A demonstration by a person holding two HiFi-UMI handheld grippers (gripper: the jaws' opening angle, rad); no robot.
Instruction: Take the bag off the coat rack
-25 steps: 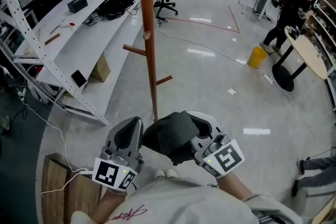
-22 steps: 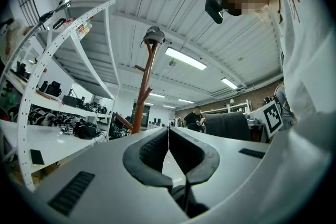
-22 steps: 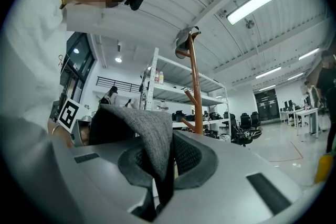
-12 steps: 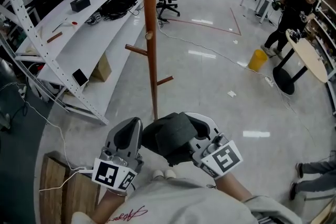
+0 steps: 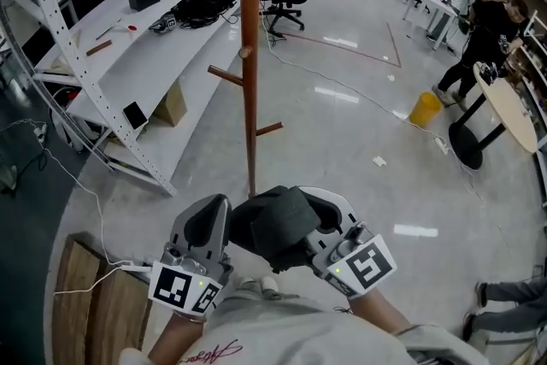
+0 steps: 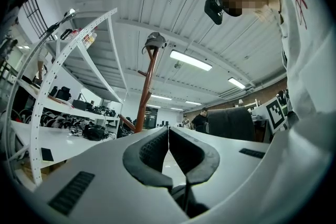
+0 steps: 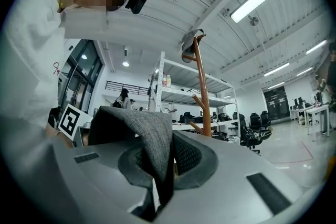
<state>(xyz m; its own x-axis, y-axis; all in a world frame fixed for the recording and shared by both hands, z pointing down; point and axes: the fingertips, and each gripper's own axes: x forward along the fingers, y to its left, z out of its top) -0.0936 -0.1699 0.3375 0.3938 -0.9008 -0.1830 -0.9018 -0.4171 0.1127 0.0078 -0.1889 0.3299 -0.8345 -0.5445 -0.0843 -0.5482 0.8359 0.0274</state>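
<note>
Close against our chest, between the two hands, hangs the bag, and it is in the right hand-held gripper, whose jaws are clenched on a fold of its fabric. The cloth rises straight out of the pads and then flops over toward our left side, so the bulk of it lies left of and above that grip, in the gap toward the left hand-held gripper. That one has its jaws pressed together with nothing between them, and it sits just beside the bag without touching it, as far as we can tell. The coat rack stands ahead of both hands, an upright brown wooden pole with short pegs angling off it. No part of the bag touches a peg or the pole, so we judge it to be off the rack, and the coming move is a matter of carrying it away with the right hand, the left being free to steady the slack side. The bag looks dark grey, soft and felt-like, slumped into a rumpled mound with no clear long axis; we see no strap or handle. Something grey caps the top of the pole, but we cannot tell what it is.
</note>
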